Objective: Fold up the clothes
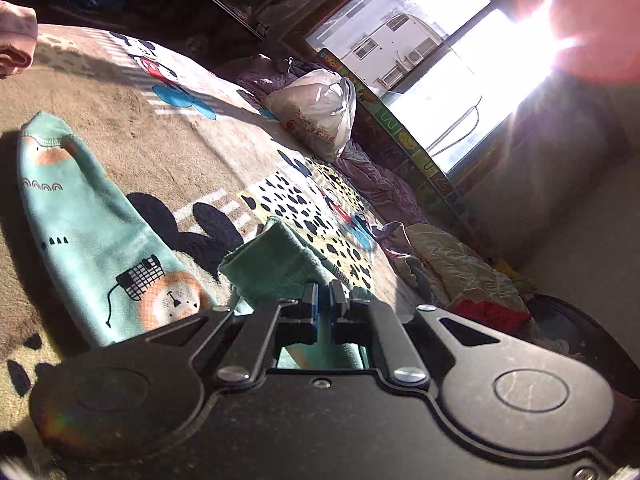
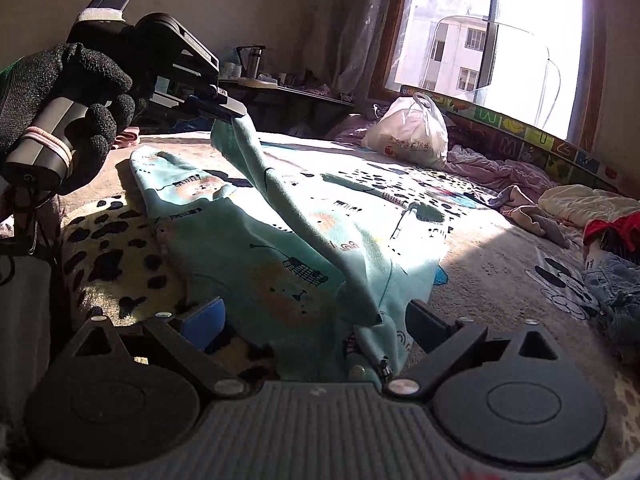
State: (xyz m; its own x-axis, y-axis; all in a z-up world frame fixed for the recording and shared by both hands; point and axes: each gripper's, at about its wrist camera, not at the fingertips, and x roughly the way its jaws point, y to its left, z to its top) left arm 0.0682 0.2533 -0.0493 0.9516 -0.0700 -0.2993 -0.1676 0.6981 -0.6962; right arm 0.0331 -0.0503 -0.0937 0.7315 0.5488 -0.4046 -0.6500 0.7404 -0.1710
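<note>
the left gripper has its two black fingers pressed together on a bunched fold of the teal cotton garment printed with lions and small black doodles; seen from the right wrist, that same left gripper sits up and to the left, held by a hand in a black knit glove, and lifts a strip of the cloth clear of the bed so that it hangs in a slanted ridge down toward the right gripper. the right gripper stands spread wide, its blue-padded left finger and dark right finger well apart, with the near edge of the garment lying between them, not pinched. the rest of the garment lies flat just ahead of both tools on the beige plush blanket with cartoon mice and black spots. farther ahead, near the window, rests a white plastic bag
</note>
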